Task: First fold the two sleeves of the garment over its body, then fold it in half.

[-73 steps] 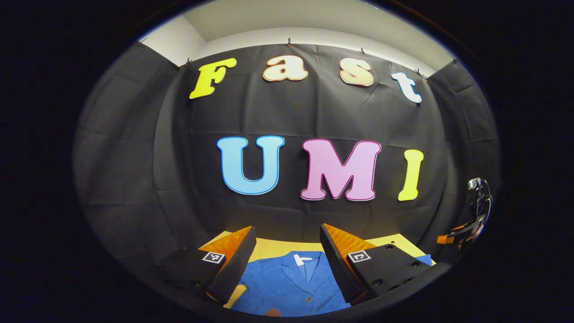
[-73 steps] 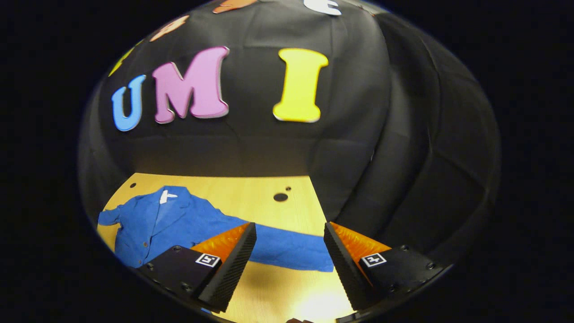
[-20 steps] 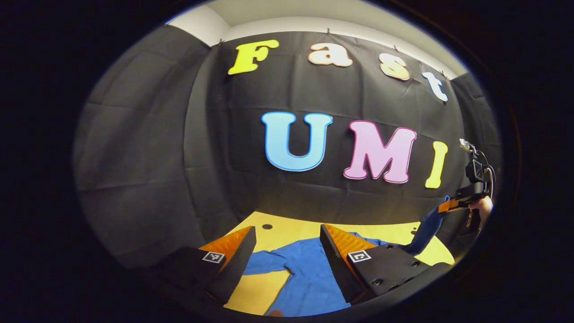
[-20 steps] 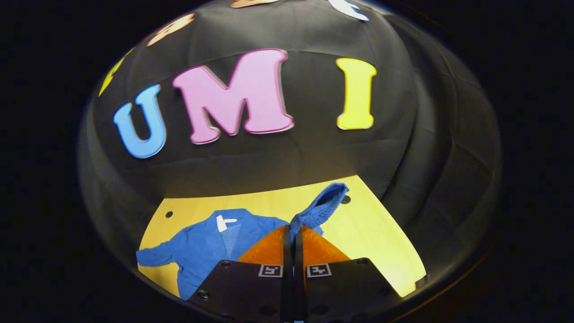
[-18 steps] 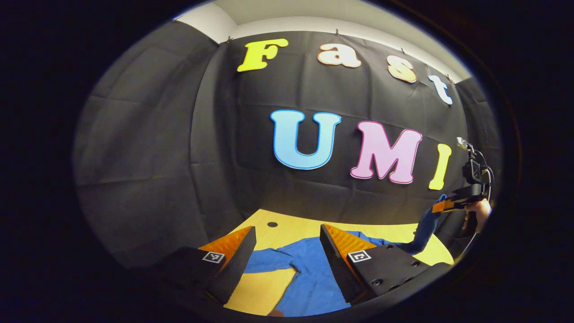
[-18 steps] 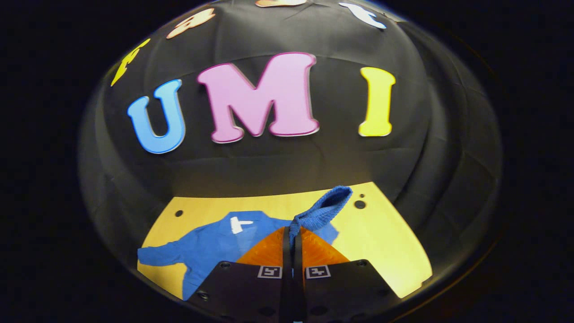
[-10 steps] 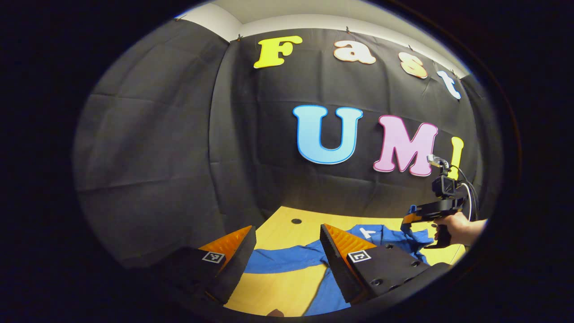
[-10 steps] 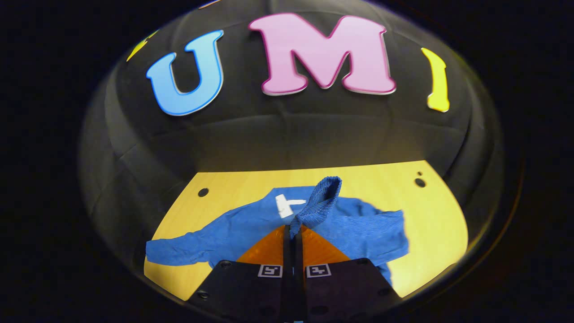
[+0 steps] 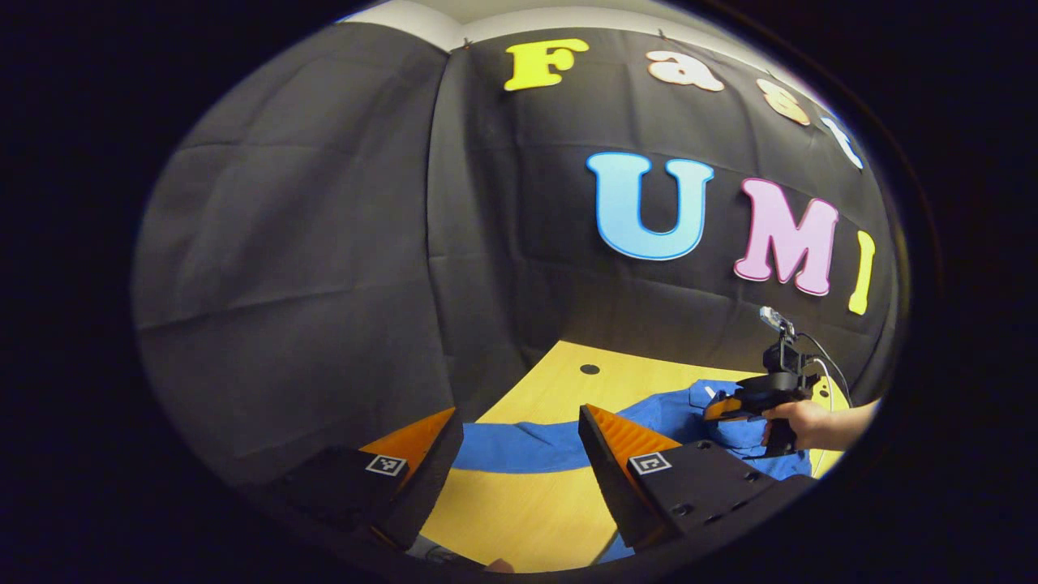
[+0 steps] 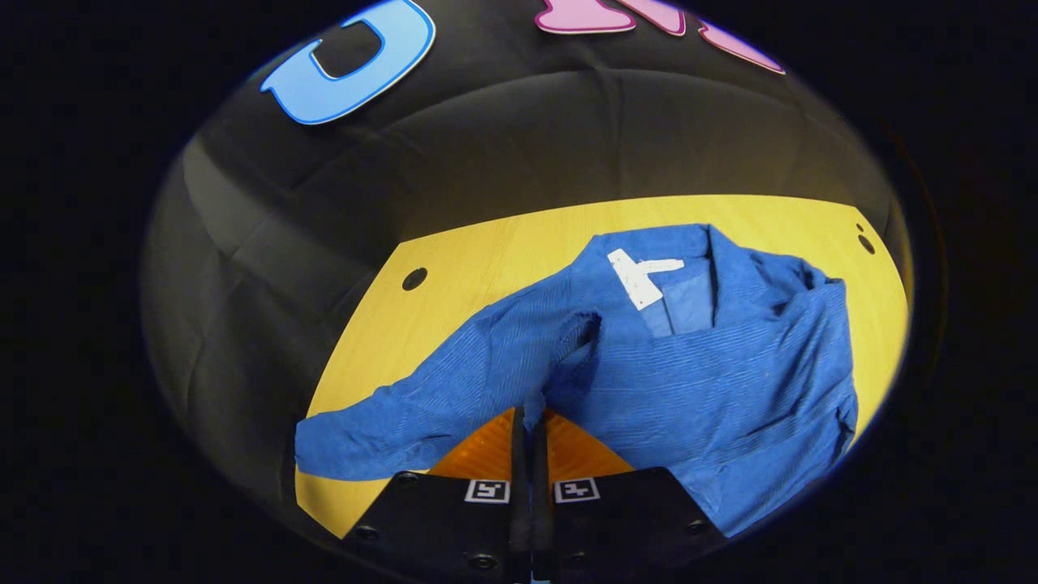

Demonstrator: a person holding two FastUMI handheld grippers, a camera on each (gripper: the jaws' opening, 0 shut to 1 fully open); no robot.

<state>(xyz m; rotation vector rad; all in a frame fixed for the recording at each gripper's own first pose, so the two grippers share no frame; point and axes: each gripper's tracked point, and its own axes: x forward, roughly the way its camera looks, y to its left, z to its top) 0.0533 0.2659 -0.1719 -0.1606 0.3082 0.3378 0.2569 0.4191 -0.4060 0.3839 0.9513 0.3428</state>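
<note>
Carried in from the table's edge, the right sleeve's cuff (image 10: 568, 345) now sits low over the blue shirt's (image 10: 730, 381) chest, pinched in the right gripper (image 10: 531, 422).
Laying the cuff flat across the body before letting go looks wisest; the left gripper (image 9: 519, 438), jaws spread, hovers by the left sleeve (image 9: 519, 446), outstretched on the yellow table (image 9: 527, 511).

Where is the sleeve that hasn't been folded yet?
In the left gripper view the unfolded sleeve lies flat on the wooden table, just beyond the open left gripper, stretching away from the shirt body.
</note>
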